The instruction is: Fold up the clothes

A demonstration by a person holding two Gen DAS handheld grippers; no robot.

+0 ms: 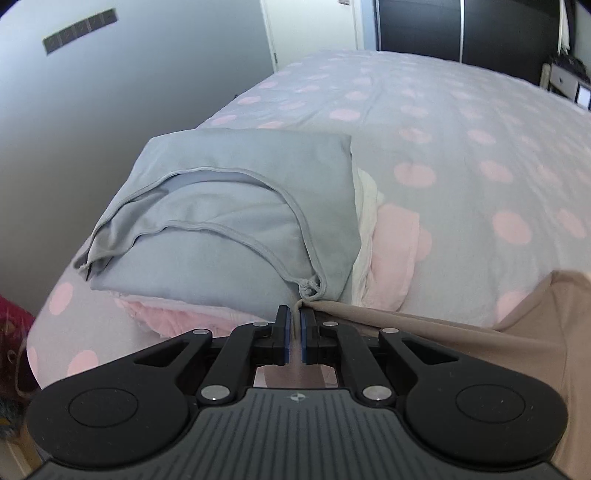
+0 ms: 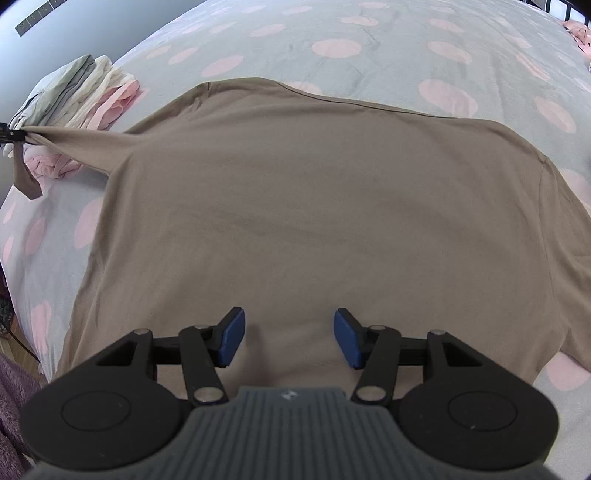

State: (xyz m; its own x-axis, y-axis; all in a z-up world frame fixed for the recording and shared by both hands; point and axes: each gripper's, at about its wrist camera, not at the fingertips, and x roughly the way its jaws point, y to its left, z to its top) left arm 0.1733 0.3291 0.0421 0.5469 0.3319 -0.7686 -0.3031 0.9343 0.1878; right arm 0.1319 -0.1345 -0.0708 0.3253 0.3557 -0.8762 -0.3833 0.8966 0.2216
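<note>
A tan long-sleeved shirt [image 2: 314, 206] lies spread flat on the bed. Its left sleeve [image 2: 85, 142] is stretched out taut to the left, and its cuff hangs down past the grip. My left gripper [image 1: 294, 326] is shut on that tan sleeve [image 1: 388, 319], pinched between the blue pads just in front of a stack of folded clothes. My right gripper [image 2: 289, 338] hovers open over the lower middle of the shirt, with nothing between its fingers.
A stack of folded clothes, grey on top [image 1: 236, 218] over white and pink layers [image 1: 391, 254], sits by the bed's left edge [image 2: 74, 92]. The bedspread [image 1: 461, 147] is grey with pink dots. A dark wardrobe [image 1: 461, 26] stands beyond.
</note>
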